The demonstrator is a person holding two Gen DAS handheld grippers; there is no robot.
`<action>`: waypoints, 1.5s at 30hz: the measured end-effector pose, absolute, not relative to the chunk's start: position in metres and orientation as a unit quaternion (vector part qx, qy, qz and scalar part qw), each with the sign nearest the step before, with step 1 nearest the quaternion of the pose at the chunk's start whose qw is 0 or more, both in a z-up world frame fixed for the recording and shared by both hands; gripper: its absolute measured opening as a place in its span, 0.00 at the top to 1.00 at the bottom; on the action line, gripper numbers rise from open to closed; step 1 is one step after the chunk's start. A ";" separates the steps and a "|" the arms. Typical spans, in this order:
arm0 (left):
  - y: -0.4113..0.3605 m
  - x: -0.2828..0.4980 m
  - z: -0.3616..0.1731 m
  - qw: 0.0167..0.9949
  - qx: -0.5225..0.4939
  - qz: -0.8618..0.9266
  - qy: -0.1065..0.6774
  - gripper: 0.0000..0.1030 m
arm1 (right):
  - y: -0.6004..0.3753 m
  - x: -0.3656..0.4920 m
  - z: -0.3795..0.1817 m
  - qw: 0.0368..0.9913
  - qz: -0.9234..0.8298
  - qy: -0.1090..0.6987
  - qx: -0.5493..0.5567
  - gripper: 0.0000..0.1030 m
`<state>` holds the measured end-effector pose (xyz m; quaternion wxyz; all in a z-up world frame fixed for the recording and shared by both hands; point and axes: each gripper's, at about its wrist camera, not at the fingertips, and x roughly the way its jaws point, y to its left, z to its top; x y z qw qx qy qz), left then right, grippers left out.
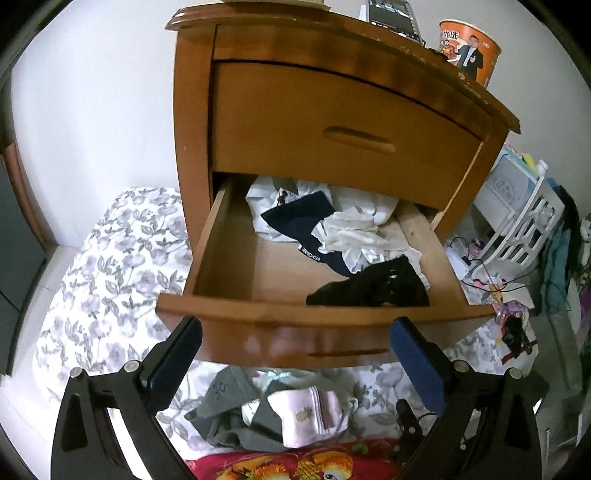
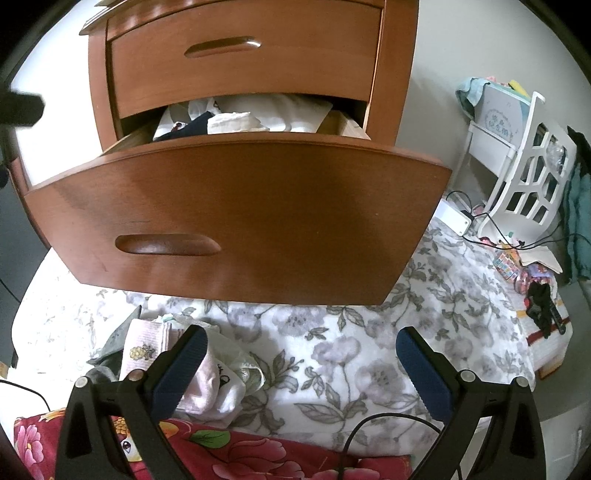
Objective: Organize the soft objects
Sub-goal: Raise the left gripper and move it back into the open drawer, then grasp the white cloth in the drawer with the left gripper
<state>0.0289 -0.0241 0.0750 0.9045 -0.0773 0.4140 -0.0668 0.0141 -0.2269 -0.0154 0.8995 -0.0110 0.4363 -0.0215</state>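
Note:
A wooden nightstand's lower drawer stands pulled out over the bed. Inside lie a black garment, a navy garment and crumpled white cloth. Below the drawer, on the floral sheet, sit a folded pink sock and a grey garment. My left gripper is open and empty, hovering just in front of the drawer front. The right wrist view shows the drawer front close up and the pink sock beside my open, empty right gripper.
The upper drawer is closed. A noodle cup and a phone stand on the nightstand top. A white rack, cables and small items clutter the bed's right side. A red floral blanket lies nearest me.

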 end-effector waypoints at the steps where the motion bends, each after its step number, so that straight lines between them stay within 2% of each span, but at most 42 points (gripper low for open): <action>1: -0.025 0.033 0.077 0.903 -0.076 -0.068 0.417 0.02 | -0.227 0.014 -0.016 0.899 -0.021 0.437 -0.010 0.00; 14: -0.038 0.093 0.057 0.865 -0.074 -0.098 0.487 0.02 | -0.231 0.016 -0.019 0.896 -0.013 0.444 0.003 0.00; 21: -0.040 0.133 0.049 0.845 -0.085 -0.093 0.520 0.07 | -0.233 0.018 -0.021 0.894 -0.009 0.448 0.009 0.00; 29: -0.053 0.172 0.045 0.833 -0.092 -0.092 0.539 0.11 | -0.235 0.020 -0.023 0.891 -0.006 0.454 0.015 0.00; 31: -0.057 0.181 0.044 0.830 -0.096 -0.091 0.543 0.18 | -0.235 0.020 -0.024 0.890 -0.005 0.455 0.015 0.00; 36: -0.069 0.199 0.043 0.828 -0.115 -0.095 0.540 0.19 | -0.237 0.022 -0.025 0.888 -0.002 0.459 0.018 0.00; 45: -0.103 0.221 0.038 0.835 -0.082 -0.087 0.537 0.19 | -0.239 0.025 -0.030 0.882 0.005 0.470 0.027 0.00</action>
